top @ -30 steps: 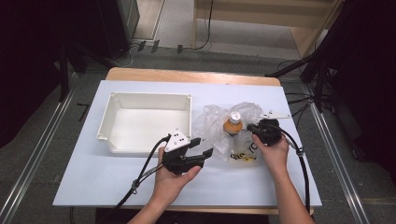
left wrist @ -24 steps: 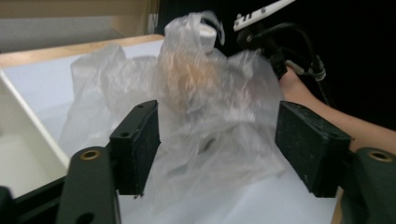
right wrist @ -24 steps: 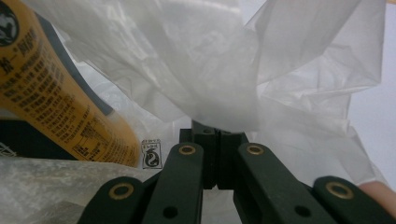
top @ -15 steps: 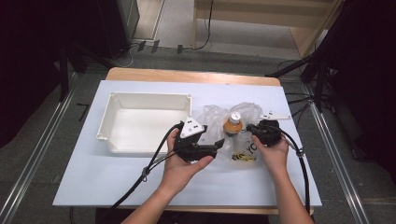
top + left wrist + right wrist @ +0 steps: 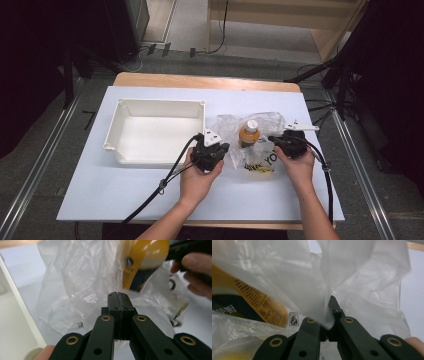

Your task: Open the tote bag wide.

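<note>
A clear plastic bag (image 5: 228, 128) lies crumpled on the white table, right of the tray. Inside it stands an orange bottle (image 5: 249, 133) with a white cap. My left gripper (image 5: 226, 148) is at the bag's left edge. Its jaws have just been closing and now meet, with a thin fold of the bag's film (image 5: 82, 277) pinched in the left gripper (image 5: 117, 297). The bottle (image 5: 145, 255) looms behind it. My right gripper (image 5: 273, 138) is at the bag's right side; in its own view the right gripper (image 5: 331, 305) is shut on a sheet of film (image 5: 367, 270) that rises from its jaws, with the bottle (image 5: 249, 300) to the left.
A white rectangular tray (image 5: 160, 104) sits left of the bag, its rim (image 5: 15, 302) close to my left gripper. The white tabletop (image 5: 125, 190) ends at a wooden edge at the back. Cables trail from both grippers toward the front edge.
My left gripper moved right from in front of the tray to the bag's left edge, and its jaws closed on the film. The right hand stayed put.
</note>
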`<state>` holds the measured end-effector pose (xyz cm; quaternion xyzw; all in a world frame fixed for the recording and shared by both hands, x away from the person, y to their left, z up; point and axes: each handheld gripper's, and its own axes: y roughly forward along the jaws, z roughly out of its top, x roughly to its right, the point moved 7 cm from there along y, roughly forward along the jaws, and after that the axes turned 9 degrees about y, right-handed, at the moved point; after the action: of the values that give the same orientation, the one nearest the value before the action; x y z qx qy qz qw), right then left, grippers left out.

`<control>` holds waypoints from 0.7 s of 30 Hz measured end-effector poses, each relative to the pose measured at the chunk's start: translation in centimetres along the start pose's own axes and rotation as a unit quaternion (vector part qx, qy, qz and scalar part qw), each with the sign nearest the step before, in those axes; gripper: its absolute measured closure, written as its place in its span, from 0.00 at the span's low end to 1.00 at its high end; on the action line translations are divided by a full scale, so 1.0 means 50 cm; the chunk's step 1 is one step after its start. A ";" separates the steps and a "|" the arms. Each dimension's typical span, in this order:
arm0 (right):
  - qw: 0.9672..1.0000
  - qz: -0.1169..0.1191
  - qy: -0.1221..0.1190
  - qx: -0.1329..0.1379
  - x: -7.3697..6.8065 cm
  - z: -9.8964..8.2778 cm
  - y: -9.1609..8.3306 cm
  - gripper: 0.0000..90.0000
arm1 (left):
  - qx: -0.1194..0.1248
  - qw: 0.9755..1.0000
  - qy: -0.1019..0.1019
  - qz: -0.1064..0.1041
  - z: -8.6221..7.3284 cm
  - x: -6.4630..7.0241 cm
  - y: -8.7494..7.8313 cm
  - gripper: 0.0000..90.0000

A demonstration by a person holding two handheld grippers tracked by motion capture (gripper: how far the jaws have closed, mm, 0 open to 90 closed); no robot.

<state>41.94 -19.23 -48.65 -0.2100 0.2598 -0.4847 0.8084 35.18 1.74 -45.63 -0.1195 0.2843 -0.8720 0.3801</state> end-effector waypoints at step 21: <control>0.999 -0.027 0.009 -0.018 0.034 -0.026 0.003 1.00 | -0.076 0.997 0.032 0.013 -0.100 0.014 0.044 1.00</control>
<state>41.90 -20.79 -50.12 -0.2269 0.2699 -0.5032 0.7890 33.86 2.05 -50.97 -0.1164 0.3633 -0.8462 0.3719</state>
